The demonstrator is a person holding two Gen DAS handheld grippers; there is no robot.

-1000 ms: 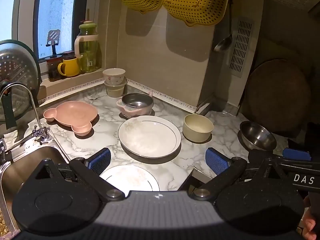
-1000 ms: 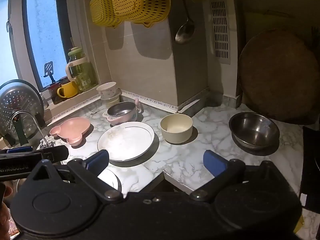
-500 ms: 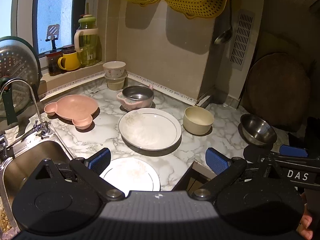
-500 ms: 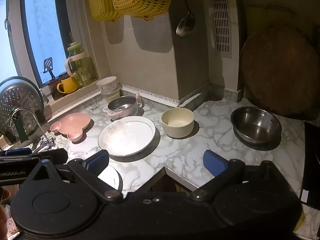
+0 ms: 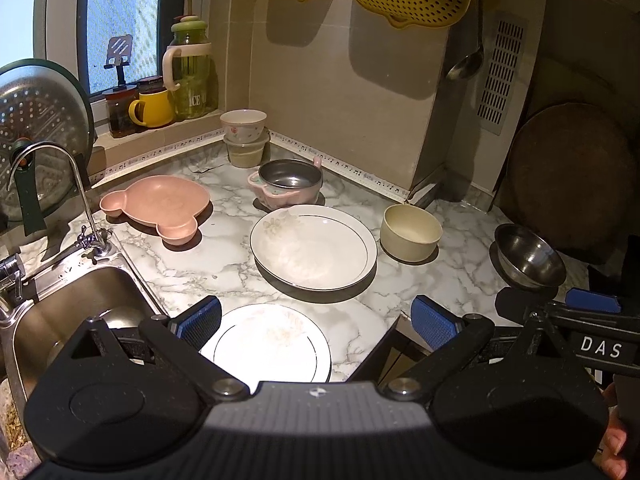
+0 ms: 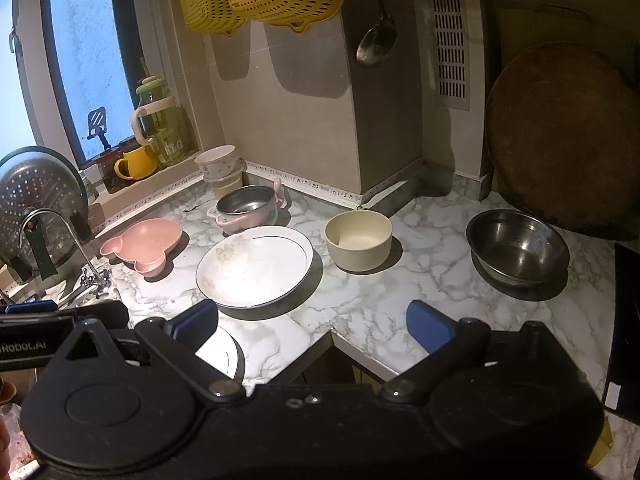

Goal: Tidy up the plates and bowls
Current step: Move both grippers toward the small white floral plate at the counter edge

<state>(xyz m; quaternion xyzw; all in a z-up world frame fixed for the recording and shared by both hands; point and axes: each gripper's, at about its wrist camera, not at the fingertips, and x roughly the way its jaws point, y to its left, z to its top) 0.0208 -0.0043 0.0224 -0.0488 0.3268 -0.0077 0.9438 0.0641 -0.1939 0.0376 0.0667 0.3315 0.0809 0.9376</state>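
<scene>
The left gripper [image 5: 316, 320] hangs with its jaws spread wide and empty, above the small white plate [image 5: 266, 346] at the counter's front edge. The right gripper [image 6: 312, 322] is equally wide open, holding nothing. Beyond them on the marble counter [image 6: 400, 296] sit the large white plate [image 5: 313, 247], cream bowl [image 6: 358, 246], steel bowl [image 6: 518, 248] and pink bear-shaped plate [image 5: 158, 204].

Dim, window [image 5: 120, 20] daylight, fisheye-warped edges
</scene>
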